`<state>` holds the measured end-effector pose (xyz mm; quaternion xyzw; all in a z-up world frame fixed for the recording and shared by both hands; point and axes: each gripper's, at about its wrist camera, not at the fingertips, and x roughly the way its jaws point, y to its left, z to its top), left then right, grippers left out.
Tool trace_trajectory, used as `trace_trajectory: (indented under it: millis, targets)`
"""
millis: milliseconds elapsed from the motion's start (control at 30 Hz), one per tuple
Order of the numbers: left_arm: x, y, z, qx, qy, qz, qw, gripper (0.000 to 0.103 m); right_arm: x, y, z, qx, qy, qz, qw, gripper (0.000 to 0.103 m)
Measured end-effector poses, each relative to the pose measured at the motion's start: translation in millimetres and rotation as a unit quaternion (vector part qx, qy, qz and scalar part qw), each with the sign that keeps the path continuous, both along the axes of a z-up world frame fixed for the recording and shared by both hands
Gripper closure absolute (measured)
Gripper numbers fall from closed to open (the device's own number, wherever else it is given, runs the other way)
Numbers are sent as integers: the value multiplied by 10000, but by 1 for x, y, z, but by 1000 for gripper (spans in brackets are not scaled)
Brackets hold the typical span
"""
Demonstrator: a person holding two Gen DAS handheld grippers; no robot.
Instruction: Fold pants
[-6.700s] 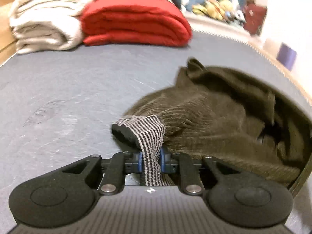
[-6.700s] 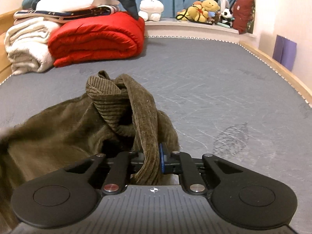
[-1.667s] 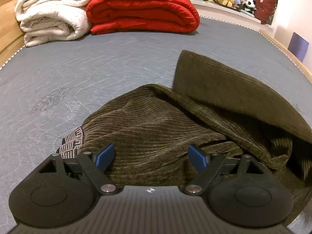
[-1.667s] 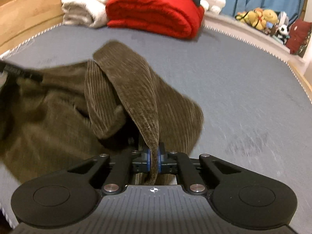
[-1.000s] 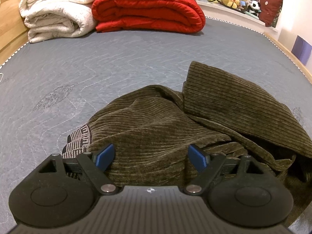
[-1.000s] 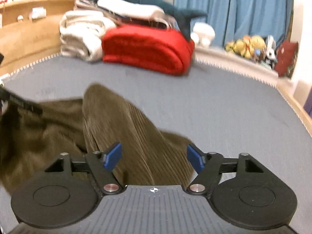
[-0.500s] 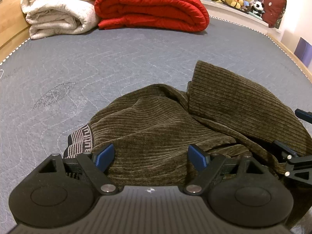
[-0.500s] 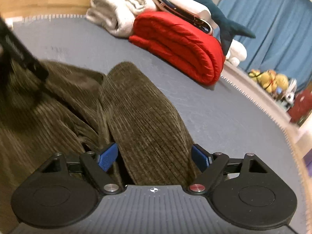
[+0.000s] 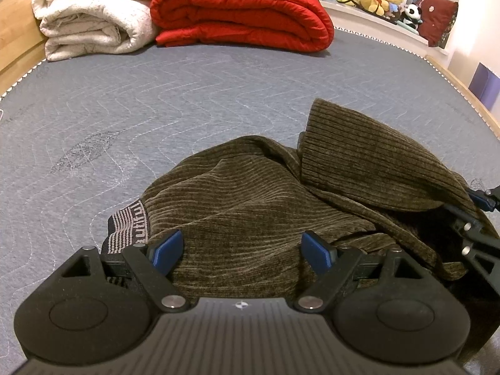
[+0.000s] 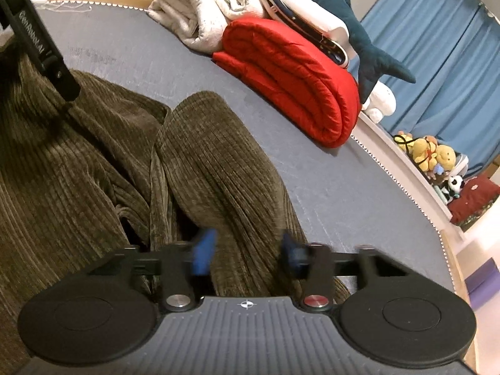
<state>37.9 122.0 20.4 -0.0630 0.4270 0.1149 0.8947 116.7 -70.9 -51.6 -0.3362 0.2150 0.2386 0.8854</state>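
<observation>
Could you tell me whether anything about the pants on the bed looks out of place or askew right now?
Yes. The olive corduroy pants lie bunched on the grey mattress, not flat: one leg is flopped diagonally over the crumpled body, and the striped waistband is turned outward at the left edge. Both grippers are open.

Olive-brown corduroy pants (image 9: 250, 206) with fine raised ribs lie on a bed (image 9: 156, 109) covered in blue-grey fabric stitched with pale wavy lines. The pants' waistband (image 9: 129, 222) is black-and-white striped with dark lettering. The left hand-held gripper (image 9: 242, 250) is matte black with bright blue fingertip pads (image 9: 165, 247); the right hand-held gripper (image 10: 247, 251) has the same black body and blue pads. Behind sit a vivid red folded quilt (image 9: 243, 9), a cream-white folded blanket (image 9: 90, 9), a dark teal plush shark (image 10: 353, 31), yellow stuffed toys (image 10: 428, 153), a dark red cushion (image 9: 437, 18) and blue curtains (image 10: 437, 62).
</observation>
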Motion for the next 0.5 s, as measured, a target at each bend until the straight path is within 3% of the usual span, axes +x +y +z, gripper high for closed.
trace_trajectory:
  millis: [67, 100, 333, 500]
  targets:
    - [0, 0, 0, 2, -5, 0, 10000, 16, 0, -4, 6, 172, -36, -66, 9998, 82]
    - [0, 0, 0, 1, -4, 3, 10000, 16, 0, -6, 10, 248, -67, -112, 9996, 93]
    - [1, 1, 0, 11, -4, 6, 10000, 16, 3, -33, 32, 949, -12, -406, 9947, 94]
    - [1, 1, 2, 6, -21, 8, 10000, 16, 4, -66, 53, 1570, -41, -842, 9840, 95]
